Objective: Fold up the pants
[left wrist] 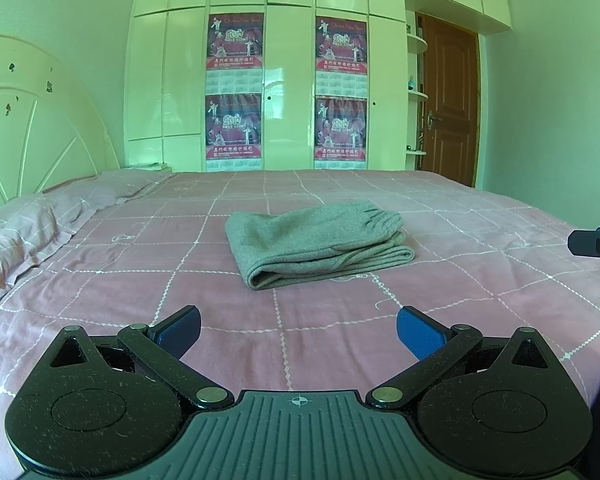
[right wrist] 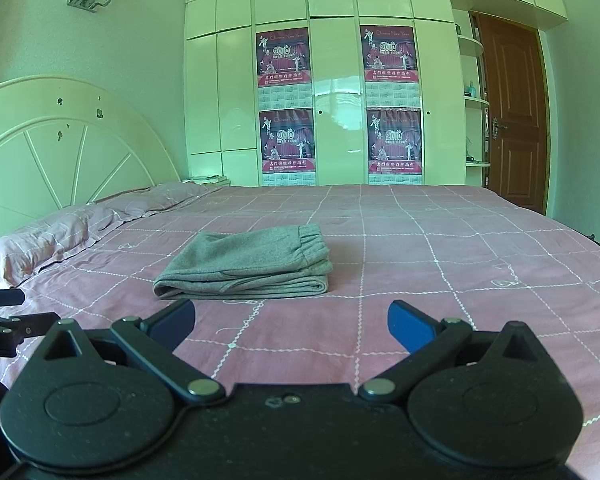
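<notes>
Left wrist: folded pants (left wrist: 316, 242) on bed (left wrist: 480, 280)

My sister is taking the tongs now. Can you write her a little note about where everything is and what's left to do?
Left tongs: open, holding nothing, held above the bedspread, short of the pants.
Right tongs: open, holding nothing, also short of the pants.
Pants: grey, lying in a folded stack in the middle of the bed, waistband on top toward the right.
Done: the folding looks finished.
Left: probably nothing; maybe just tidy the loose edges at the bottom right.
</notes>
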`<action>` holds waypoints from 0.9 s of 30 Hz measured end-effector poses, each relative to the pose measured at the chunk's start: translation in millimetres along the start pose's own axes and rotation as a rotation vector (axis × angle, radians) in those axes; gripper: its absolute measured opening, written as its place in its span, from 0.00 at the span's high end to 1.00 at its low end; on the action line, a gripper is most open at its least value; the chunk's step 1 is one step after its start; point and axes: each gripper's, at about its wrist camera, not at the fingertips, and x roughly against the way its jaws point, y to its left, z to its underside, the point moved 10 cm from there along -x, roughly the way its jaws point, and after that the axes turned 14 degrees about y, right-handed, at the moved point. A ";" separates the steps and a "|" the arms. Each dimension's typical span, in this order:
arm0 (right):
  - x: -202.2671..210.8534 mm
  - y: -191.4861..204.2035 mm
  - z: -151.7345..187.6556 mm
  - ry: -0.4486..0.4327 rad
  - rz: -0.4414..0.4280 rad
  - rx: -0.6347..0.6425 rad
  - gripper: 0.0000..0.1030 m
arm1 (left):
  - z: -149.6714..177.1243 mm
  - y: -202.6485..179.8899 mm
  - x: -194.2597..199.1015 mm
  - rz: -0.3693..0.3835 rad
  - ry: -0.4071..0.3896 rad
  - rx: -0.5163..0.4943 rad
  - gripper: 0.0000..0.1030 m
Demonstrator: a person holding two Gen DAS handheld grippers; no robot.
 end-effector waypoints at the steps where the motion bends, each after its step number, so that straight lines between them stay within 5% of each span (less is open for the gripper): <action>1: 0.2 0.2 0.1 0.000 0.000 0.000 0.06 | 0.1 0.1 -0.1 0.001 0.000 0.000 0.00; 27: -6.0 23.2 1.9 0.016 -0.014 0.090 0.06 | -1.8 -4.8 3.6 0.036 -0.029 -0.001 0.00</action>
